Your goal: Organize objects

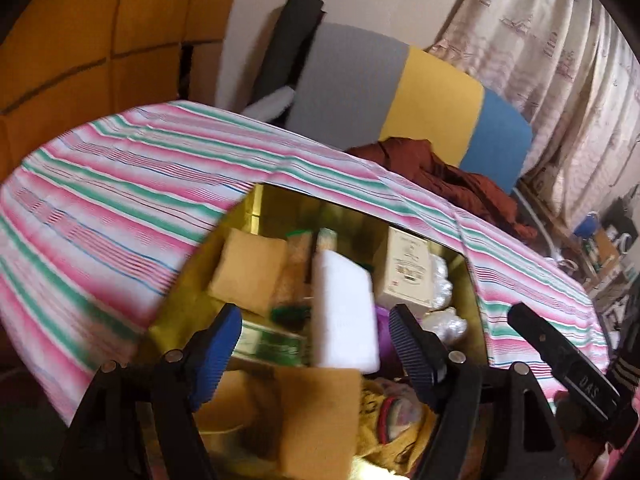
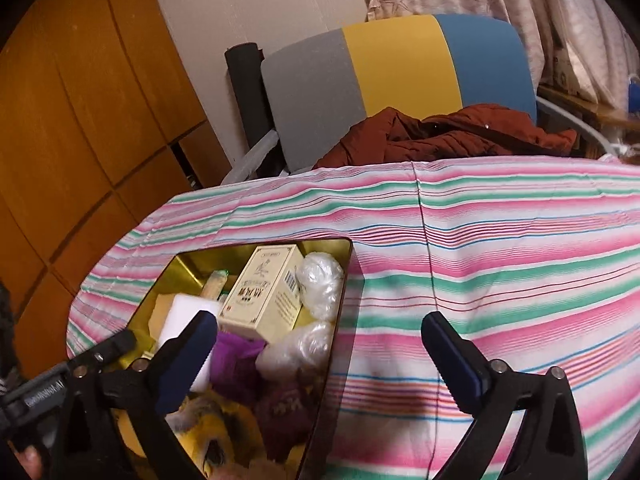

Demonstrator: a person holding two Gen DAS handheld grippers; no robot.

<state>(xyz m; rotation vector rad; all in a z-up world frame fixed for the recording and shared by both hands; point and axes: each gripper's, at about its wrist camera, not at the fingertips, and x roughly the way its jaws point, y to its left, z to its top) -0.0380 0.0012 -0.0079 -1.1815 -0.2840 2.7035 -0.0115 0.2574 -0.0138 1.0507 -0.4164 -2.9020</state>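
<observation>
An open gold tin [image 1: 256, 204] [image 2: 188, 264] sits on the striped cloth, packed with things. In it are a white foam block [image 1: 344, 312], a cream printed box [image 1: 408, 272] [image 2: 264, 292], a tan pad [image 1: 248, 272], a green-and-white box [image 1: 272, 344], plastic-wrapped white bundles [image 2: 320, 280], purple fabric [image 2: 236, 360] and a yellow plush [image 2: 216, 440]. My left gripper [image 1: 316, 356] is open over the tin; the white block stands between its blue pads, which are clear of it on both sides. My right gripper [image 2: 320, 344] is open wide and empty, straddling the tin's right rim.
The pink, green and white striped cloth [image 2: 500, 260] covers the table to the right of and behind the tin. Behind it stand a grey, yellow and blue chair back [image 2: 400, 64] with a rust-coloured jacket [image 2: 440, 132], a wooden cabinet [image 2: 80, 120] and curtains [image 1: 540, 40].
</observation>
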